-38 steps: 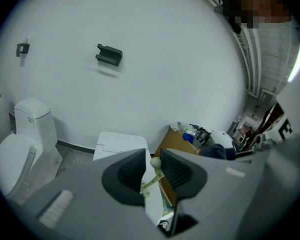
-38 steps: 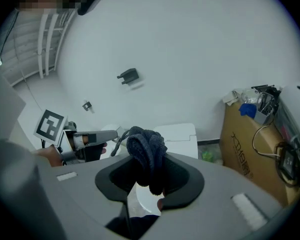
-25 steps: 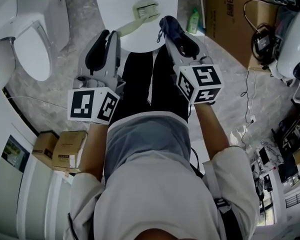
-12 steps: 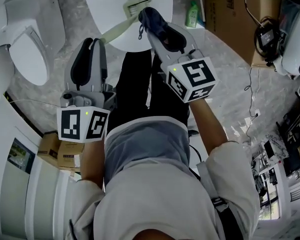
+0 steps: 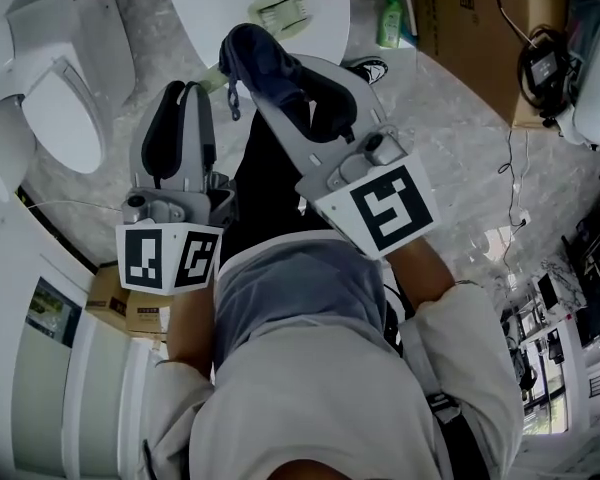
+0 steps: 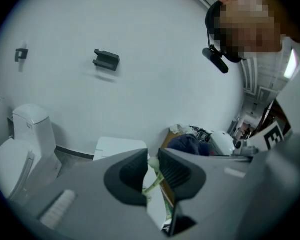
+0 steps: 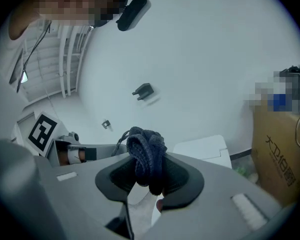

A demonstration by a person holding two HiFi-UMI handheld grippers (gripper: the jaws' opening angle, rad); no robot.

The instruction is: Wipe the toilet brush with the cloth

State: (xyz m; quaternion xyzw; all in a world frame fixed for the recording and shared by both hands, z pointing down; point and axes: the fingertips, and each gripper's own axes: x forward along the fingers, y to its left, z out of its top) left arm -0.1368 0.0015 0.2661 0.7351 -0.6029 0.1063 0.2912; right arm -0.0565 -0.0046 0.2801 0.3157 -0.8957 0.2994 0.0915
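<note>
Person stands over a white worktop (image 5: 210, 3), a hand-held gripper in each hand.

Left hand-held gripper (image 6: 152, 170): jaws drawn narrow, pinching the pale green handle (image 6: 153, 184) of the toilet brush (image 5: 280, 10) at its near end. Judged purpose: to pin the brush steady while the other tool works along it.

Right hand-held gripper (image 7: 149, 171): jaws clamped on a bunched dark blue cloth (image 5: 260, 63). A wad of it stands proud of the jaw tips, probably so fabric and not plastic meets the brush. In the head view the cloth sits just beside the handle, close ahead of the left jaws. Contact cannot be confirmed from any view.

Brush head lies further out, over the worktop, bristle end away from the person. Whether it rests on the surface or is lifted is unclear.

Judgement: wipe at or near its start, at the handle end.

Beyond: green bottle (image 5: 388, 20) and cardboard box (image 5: 460, 28) on the floor to the right, toilet (image 5: 55, 108) well off to the left.
</note>
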